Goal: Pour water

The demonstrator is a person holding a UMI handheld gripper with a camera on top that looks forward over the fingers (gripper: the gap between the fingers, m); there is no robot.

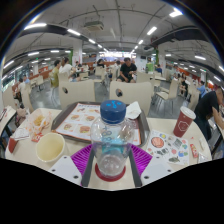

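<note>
Rows of ceiling lights are glowing over a large canteen hall, where people are sitting and standing among tables and chairs far beyond the bench (150, 168).

Seen from the camera riding on the tongs (111, 163), a clear plastic water bottle (110, 140) with a blue cap is standing upright between the two fingers, at the near edge of the bench. The purple pads (84, 157) are lying along either side of the bottle's lower body and seem to be pressing on it, so the tongs are pinching the bottle. A red ring is showing around the bottle's base.

Just beyond the bottle, a metal tray (68, 112) lined with printed paper is lying toward the far edge of the bench. Left of the tongs, a pale yellow cup (50, 148) is standing near the bench's near left corner, with a carton of food (38, 124) behind it. On the right, a red paper cup (183, 121) is standing upright, well apart from the bottle, and a printed paper sheet (165, 148) is lying between them.

A person's arm (210, 110) is reaching in at the right edge of the bench.
</note>
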